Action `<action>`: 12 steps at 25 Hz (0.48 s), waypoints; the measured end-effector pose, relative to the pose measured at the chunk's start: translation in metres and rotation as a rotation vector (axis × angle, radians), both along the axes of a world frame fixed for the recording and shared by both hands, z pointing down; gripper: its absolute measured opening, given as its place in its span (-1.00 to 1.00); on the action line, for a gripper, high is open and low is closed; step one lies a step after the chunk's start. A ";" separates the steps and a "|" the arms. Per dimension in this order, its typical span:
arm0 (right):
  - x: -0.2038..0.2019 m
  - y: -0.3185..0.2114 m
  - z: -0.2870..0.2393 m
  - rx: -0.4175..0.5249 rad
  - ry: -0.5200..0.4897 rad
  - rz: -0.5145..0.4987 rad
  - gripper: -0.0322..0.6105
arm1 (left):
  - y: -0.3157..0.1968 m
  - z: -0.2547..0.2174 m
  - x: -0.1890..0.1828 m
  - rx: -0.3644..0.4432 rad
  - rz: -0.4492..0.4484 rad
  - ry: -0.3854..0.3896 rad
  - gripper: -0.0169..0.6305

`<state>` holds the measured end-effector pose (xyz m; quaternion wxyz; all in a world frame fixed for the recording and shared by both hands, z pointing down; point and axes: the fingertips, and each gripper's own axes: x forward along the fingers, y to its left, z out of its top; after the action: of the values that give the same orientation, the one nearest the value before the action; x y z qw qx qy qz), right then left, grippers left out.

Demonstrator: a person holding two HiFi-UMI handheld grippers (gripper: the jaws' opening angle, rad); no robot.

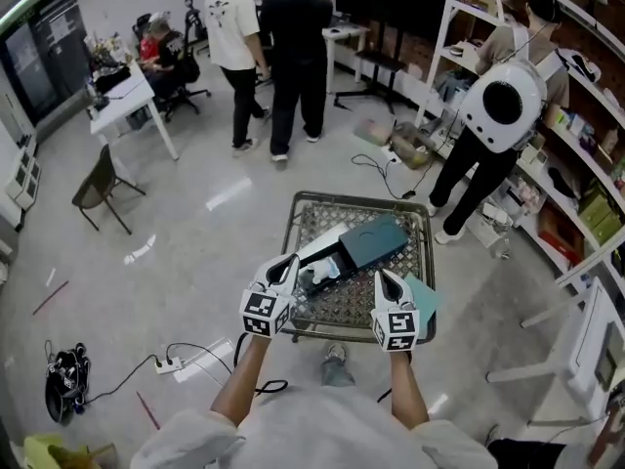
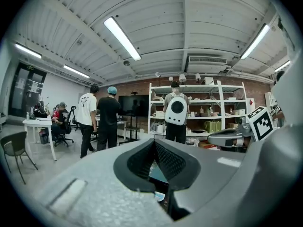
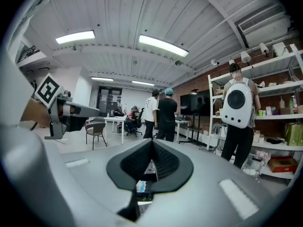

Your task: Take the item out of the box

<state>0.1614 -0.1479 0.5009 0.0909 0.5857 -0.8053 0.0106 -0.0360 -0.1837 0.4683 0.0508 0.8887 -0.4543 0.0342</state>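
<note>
Head view steeply down onto table point(image 1: 361, 198), gripper views level, both facing shelves point(image 2: 208, 112)

Your left tongs point(image 1: 290, 261) are covering part of the item point(image 1: 318, 277) at the mouth of the box point(image 1: 376, 240), and it is showing too small to identify.

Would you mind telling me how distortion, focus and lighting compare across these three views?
Head view: wide-angle bending at the edges, even light, the table and box sharp. Left gripper view: heavy fisheye with black corners, bright ceiling strips, the left gripper soft near the lens. Right gripper view: same fisheye and dark corners, the right gripper blurred up close, background people sharp.
</note>
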 end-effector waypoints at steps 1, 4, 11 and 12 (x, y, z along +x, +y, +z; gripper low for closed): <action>0.002 -0.010 -0.001 -0.002 -0.004 -0.005 -0.90 | -0.009 -0.001 -0.001 -0.001 -0.010 -0.004 -0.93; 0.006 -0.040 -0.003 -0.006 -0.010 -0.028 -0.90 | -0.035 -0.004 -0.001 -0.004 -0.040 -0.009 -0.93; 0.015 -0.109 -0.004 -0.013 -0.017 -0.081 -0.90 | -0.094 -0.003 0.009 -0.016 -0.094 -0.010 -0.93; 0.017 -0.118 -0.003 -0.014 -0.019 -0.086 -0.90 | -0.102 -0.003 0.010 -0.018 -0.102 -0.010 -0.93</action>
<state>0.1786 -0.2664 0.4975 0.0879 0.5499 -0.8304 0.0176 -0.0257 -0.2858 0.4658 0.0582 0.8638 -0.4988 0.0400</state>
